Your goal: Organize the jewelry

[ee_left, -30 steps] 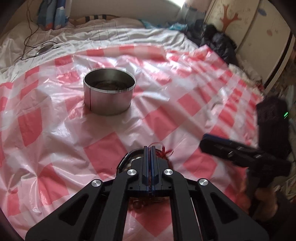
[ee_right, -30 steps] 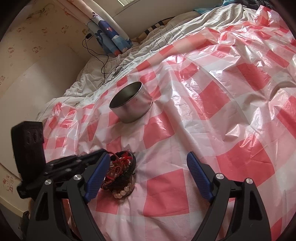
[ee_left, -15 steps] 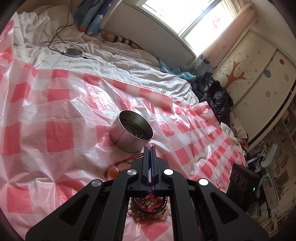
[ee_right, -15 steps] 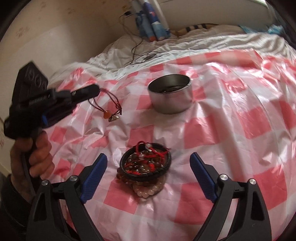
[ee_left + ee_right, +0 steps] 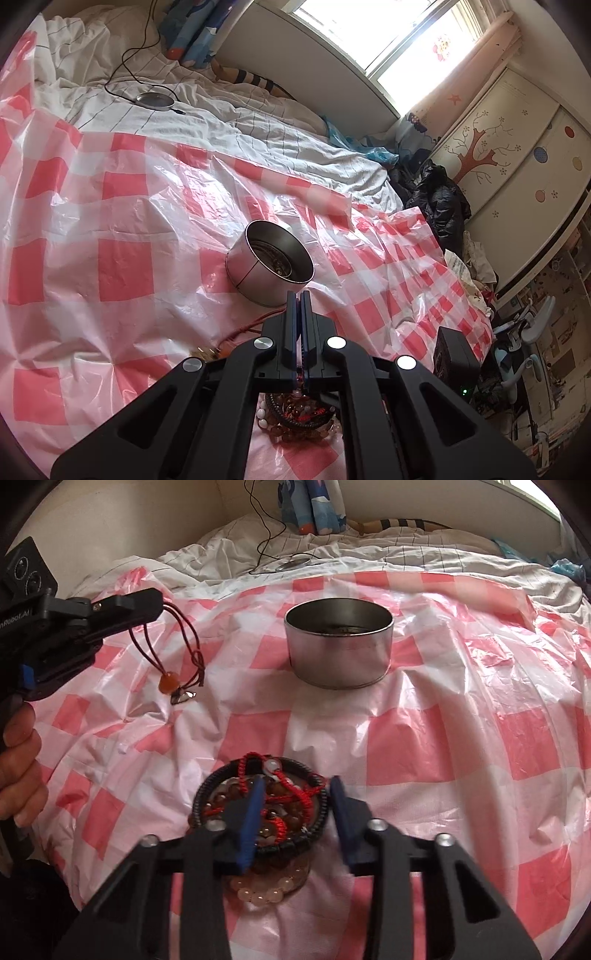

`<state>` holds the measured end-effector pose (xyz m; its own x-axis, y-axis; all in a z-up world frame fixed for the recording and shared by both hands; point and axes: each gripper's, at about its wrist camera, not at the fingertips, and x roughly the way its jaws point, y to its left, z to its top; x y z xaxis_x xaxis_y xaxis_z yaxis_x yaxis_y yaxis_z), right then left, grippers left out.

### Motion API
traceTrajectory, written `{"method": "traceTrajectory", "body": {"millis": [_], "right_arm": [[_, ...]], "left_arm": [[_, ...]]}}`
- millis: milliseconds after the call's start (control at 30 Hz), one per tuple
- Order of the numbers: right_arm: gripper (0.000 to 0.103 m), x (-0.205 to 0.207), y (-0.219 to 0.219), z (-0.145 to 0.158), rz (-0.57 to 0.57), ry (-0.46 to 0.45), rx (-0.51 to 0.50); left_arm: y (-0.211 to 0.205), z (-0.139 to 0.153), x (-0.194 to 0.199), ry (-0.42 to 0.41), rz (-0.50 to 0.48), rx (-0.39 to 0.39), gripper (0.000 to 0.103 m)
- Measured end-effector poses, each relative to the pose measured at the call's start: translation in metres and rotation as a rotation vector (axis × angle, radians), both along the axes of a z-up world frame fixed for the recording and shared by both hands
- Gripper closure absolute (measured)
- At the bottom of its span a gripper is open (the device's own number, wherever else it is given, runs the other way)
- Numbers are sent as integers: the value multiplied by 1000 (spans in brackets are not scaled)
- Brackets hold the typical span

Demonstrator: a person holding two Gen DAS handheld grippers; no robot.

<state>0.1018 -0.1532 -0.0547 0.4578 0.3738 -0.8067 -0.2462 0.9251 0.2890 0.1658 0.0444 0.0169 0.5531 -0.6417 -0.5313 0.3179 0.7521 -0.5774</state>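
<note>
Item: red cord bracelet (image 5: 173,657) with an orange bead and a small metal charm. Location: hanging from the tip of the left tool (image 5: 155,605), above the red-and-white checked plastic sheet (image 5: 461,738) on the bed, to the left of and nearer than the steel tin (image 5: 340,646). Left tool: fingers pressed together, pinching the cord.

Item: jewelry pile (image 5: 262,812), made up of a black ribbed ring, red braided cord, brown beads and pale beads. Location: on the sheet, near side of the tin, well apart from it. Right tool (image 5: 295,808): its jaws have just been closing; the blue fingers (image 5: 251,819) stand narrowed over the pile, one inside the black ring, the other just outside its right rim. Whether the pads already press on the ring cannot be told.

Risks, as judged:
- Cords in the pile are tangled together; lifting one piece may drag others along or scatter beads.
- The thin ring may slip from the pads if caught only at its edge.
- The hanging bracelet swings freely; it may miss the tin's mouth or snag on the rim.
- The slick sheet may shift under the tin.
</note>
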Motion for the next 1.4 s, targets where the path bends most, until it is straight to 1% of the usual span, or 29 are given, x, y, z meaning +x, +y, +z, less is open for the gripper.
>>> {"method": "traceTrajectory", "body": {"millis": [33, 67, 133, 233, 300, 433, 600, 867, 1167, 1400], "right_arm": [[87, -2, -4, 3, -15, -22, 8], [92, -2, -4, 3, -15, -22, 8], [97, -3, -10, 5, -28, -32, 36], [97, -3, -23, 8, -59, -31, 126], [97, -4, -37, 10, -93, -37, 216], [97, -5, -62, 14, -151, -43, 359], [97, -6, -72, 17, -172, -46, 436], [97, -3, -85, 29, -192, -84, 512], [97, 32, -99, 43, -231, -146, 564], [97, 69, -92, 49, -200, -173, 560]], "left_arm": [[0, 0, 0, 2, 1, 0, 101], [-1, 0, 0, 3, 2, 0, 101], [-1, -1, 0, 4, 0, 1, 101], [-2, -1, 0, 4, 0, 2, 101], [-2, -1, 0, 4, 0, 1, 101], [-3, -1, 0, 4, -3, 2, 101], [-8, 0, 1, 3, -10, 3, 101], [-27, 12, 16, -23, -22, -17, 101], [-67, 29, 47, -69, -12, -64, 101], [-85, 21, 74, -67, 13, -87, 101]]}}
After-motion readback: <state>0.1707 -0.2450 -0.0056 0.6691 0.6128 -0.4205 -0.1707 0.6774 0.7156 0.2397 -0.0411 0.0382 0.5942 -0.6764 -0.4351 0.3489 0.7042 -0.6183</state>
